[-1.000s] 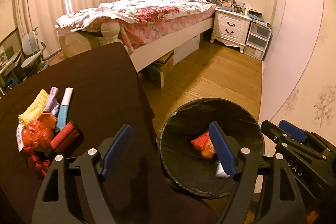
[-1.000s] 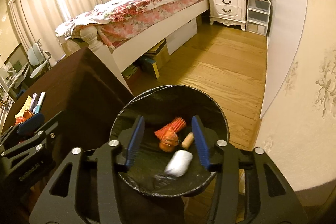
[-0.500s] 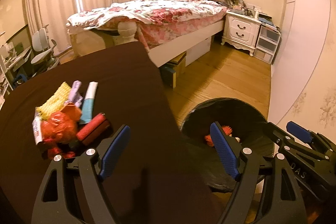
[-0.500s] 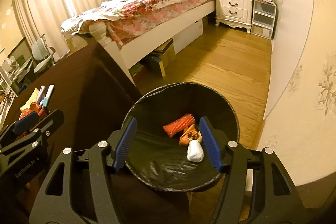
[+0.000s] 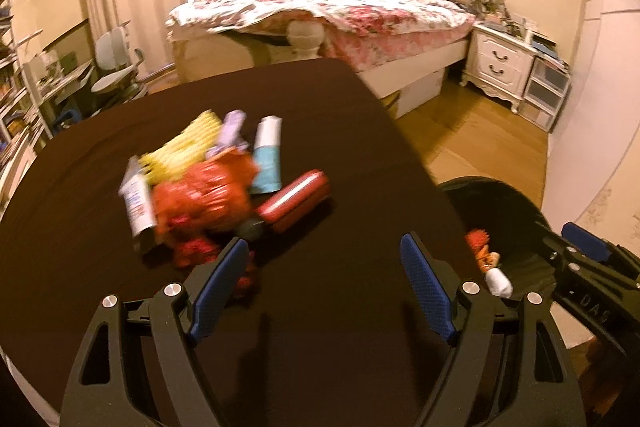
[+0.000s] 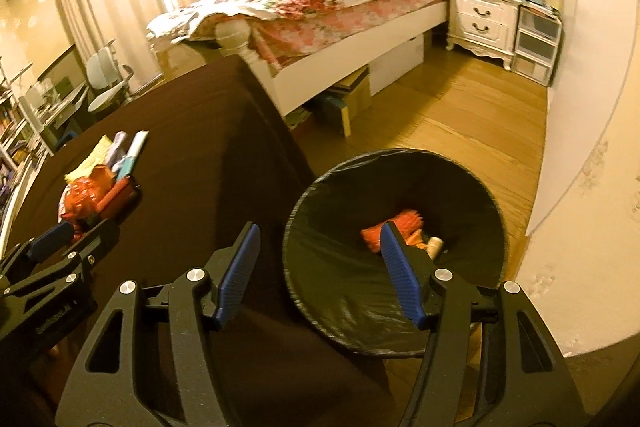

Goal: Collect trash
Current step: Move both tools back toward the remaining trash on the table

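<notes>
On the dark brown tablecloth, your empty, wide-open left gripper nears the crumpled orange-red wrapper; likely light, crackly; pinch its bunched middle; right gripper part-open, empty.

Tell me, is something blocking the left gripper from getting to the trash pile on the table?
Nothing visible does. The left gripper is open and empty over the dark table, and the trash pile lies just ahead, with only bare tabletop between them.
</notes>
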Demonstrator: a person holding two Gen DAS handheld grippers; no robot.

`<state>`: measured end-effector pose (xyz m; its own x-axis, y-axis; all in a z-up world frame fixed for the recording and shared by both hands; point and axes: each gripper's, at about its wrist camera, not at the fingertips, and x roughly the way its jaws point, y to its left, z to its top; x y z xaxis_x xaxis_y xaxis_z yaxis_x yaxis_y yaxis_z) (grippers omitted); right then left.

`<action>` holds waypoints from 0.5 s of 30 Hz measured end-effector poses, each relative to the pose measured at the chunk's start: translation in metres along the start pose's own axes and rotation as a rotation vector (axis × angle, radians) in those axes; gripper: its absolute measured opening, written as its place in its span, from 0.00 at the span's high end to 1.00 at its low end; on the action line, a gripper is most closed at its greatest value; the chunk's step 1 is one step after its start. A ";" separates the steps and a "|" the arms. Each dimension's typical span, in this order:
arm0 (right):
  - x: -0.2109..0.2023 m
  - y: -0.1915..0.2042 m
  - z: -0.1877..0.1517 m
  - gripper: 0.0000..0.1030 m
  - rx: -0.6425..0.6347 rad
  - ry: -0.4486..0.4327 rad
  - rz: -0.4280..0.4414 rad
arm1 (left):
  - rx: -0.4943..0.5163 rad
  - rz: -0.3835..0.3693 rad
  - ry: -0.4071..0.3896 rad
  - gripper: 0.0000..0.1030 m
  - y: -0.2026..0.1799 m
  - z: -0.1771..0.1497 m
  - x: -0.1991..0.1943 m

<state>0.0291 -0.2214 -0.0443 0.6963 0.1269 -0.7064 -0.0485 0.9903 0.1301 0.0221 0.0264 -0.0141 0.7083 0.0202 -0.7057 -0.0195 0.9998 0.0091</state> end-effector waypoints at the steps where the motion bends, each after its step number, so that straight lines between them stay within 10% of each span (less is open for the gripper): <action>1: 0.000 0.005 0.000 0.41 -0.009 0.002 0.006 | -0.012 0.009 0.004 0.24 0.007 -0.001 0.000; 13: 0.006 0.054 -0.004 0.41 -0.100 0.032 0.071 | -0.136 0.017 0.068 0.25 0.060 -0.004 0.013; 15: 0.007 0.059 -0.005 0.41 -0.112 0.037 0.077 | -0.122 0.018 0.072 0.38 0.060 -0.004 0.015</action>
<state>0.0273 -0.1616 -0.0452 0.6609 0.2026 -0.7226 -0.1820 0.9774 0.1076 0.0286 0.0867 -0.0267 0.6545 0.0330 -0.7553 -0.1201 0.9909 -0.0608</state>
